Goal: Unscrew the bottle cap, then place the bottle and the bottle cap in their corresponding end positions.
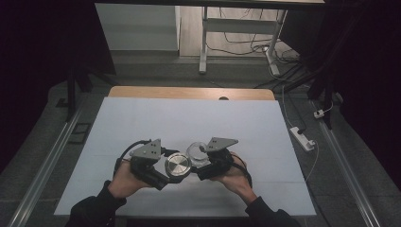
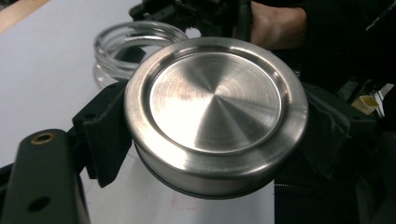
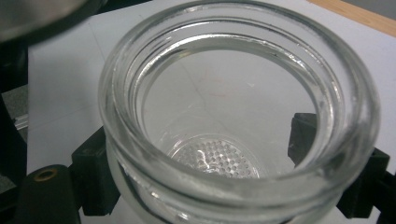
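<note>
**Lid and jar held apart over the bench**

We are pinching a steel lid (image 2: 215,112) in the left hand-held gripper (image 1: 166,172), flat top tilted up. The right hand-held gripper (image 1: 202,163) is clamping a glass jar (image 3: 238,116), mouth upward, just beside it above the white bench (image 1: 142,123).

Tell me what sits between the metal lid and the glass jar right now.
Nothing: in the high view the metal lid and the glass jar sit side by side, nearly touching, each clamped in its own hand-held gripper. The left gripper view shows bare white table beyond.
</note>
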`<state>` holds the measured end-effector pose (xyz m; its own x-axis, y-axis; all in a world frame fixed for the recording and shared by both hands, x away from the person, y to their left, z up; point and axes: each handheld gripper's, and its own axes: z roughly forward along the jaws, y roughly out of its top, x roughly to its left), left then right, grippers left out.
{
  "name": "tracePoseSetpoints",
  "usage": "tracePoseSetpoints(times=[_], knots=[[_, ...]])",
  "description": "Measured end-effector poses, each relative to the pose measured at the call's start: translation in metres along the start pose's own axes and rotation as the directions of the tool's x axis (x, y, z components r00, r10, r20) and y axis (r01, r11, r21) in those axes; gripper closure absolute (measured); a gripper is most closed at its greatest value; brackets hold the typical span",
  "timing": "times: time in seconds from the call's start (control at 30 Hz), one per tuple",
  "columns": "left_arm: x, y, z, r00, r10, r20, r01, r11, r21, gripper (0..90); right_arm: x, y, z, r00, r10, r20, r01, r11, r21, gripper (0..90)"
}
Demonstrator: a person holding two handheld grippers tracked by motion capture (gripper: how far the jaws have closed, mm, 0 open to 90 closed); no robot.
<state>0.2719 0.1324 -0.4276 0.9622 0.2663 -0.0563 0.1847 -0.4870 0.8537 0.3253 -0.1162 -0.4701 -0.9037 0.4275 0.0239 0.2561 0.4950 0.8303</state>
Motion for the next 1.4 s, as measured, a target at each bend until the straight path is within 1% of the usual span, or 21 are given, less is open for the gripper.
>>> tracePoseSetpoints(times=[0.17, 0.33, 0.57, 0.83, 1.0, 1.1, 1.13, 1.3, 1.4], knots=[[-0.005, -0.002, 0.003, 1.0, 0.002, 0.006, -0.002, 1.0, -0.005, 19.2, -0.003, 0.001, -0.002, 0.9999, 0.006, 0.01, -0.006, 1.0, -0.004, 14.9], [-0.012, -0.005, 0.007, 0.9999, 0.01, 0.009, -0.01, 0.9999, 0.004, 19.2, -0.007, 0.003, -0.003, 0.9997, 0.015, 0.019, -0.014, 1.0, -0.011, 14.9], [-0.017, -0.01, 0.014, 0.9999, 0.004, 0.015, -0.004, 0.9999, 0.01, 19.2, -0.012, 0.006, -0.002, 0.9991, 0.027, 0.034, -0.026, 1.0, -0.018, 14.9], [-0.02, -0.014, 0.023, 0.9997, 0.008, 0.021, -0.008, 0.9998, 0.018, 19.2, -0.018, 0.009, 0.002, 0.998, 0.03, 0.055, -0.029, 0.999, -0.015, 14.9], [-0.02, -0.016, 0.027, 0.9997, 0.019, 0.014, -0.019, 0.9994, 0.029, 19.2, -0.022, 0.011, 0.005, 0.9975, 0.037, 0.061, -0.036, 0.999, -0.017, 14.9], [-0.021, -0.017, 0.029, 0.9998, 0.017, 0.013, -0.018, 0.9995, 0.027, 19.2, -0.023, 0.011, 0.006, 0.9972, 0.037, 0.065, -0.036, 0.999, -0.015, 14.9], [-0.02, -0.018, 0.031, 0.9996, 0.023, 0.015, -0.024, 0.9992, 0.032, 19.2, -0.025, 0.012, 0.007, 0.997, 0.038, 0.068, -0.037, 0.999, -0.014, 14.9], [-0.02, -0.02, 0.035, 0.9995, 0.03, 0.011, -0.03, 0.9986, 0.043, 19.2, -0.029, 0.014, 0.011, 0.9962, 0.042, 0.076, -0.042, 0.999, -0.012, 14.9], [-0.02, -0.022, 0.038, 0.9995, 0.031, 0.001, -0.031, 0.9984, 0.047, 19.2, -0.032, 0.015, 0.014, 0.9957, 0.043, 0.083, -0.042, 0.999, -0.01, 14.9]])
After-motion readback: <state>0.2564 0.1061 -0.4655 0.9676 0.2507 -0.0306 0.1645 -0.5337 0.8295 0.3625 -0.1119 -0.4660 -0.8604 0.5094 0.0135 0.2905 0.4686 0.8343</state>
